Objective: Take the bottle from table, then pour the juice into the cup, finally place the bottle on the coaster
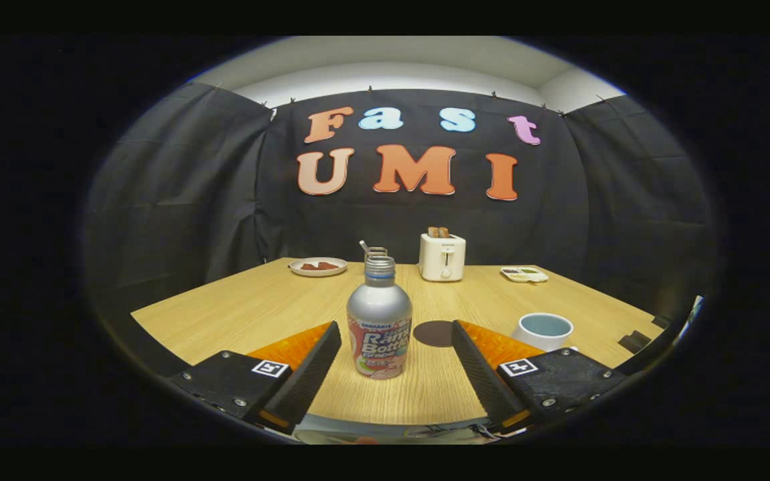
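A silver bottle [379, 326] with a printed label and no cap stands upright on the wooden table [238, 310]. It sits between my two fingers, nearer the left one, and neither finger touches it. My gripper [396, 334] is open wide. A dark round coaster [433, 333] lies flat just behind and right of the bottle, close to the right finger. A white cup [543, 330] with a pale blue inside stands beyond the right finger.
A white toaster [442, 256] with toast in it stands at the table's far edge. A plate [317, 266] with dark pieces lies far left, a small tray [524, 274] far right. A metal object [373, 250] pokes up behind the bottle.
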`<state>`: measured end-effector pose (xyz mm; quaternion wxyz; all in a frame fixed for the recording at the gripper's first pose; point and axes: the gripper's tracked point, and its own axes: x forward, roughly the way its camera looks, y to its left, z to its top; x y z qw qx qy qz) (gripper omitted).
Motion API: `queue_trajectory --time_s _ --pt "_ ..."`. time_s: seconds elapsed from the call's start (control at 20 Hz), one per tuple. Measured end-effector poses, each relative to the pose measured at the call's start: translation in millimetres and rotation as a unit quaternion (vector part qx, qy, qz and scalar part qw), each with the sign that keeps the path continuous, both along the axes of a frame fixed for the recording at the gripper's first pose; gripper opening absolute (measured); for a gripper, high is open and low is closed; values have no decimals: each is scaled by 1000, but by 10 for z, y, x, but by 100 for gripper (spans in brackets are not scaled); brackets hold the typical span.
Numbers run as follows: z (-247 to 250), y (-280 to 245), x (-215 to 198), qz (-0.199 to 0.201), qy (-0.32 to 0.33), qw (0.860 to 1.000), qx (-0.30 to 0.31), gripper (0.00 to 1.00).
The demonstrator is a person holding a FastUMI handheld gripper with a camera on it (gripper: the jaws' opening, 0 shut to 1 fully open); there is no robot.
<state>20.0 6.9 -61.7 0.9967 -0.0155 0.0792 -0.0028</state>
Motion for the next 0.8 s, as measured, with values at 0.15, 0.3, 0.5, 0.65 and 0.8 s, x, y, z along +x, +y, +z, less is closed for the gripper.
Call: queue_trajectory --time_s 0.15,0.3,0.5,0.65,0.8 --pt "-209 -3 92 -5 29 1000 4 99" --pt "-408 22 185 -4 57 998 -7 99" --pt "-504 128 321 5 73 997 -3 99" --pt "-586 176 436 10 79 997 -5 99" --pt "-627 222 534 12 83 996 10 99"
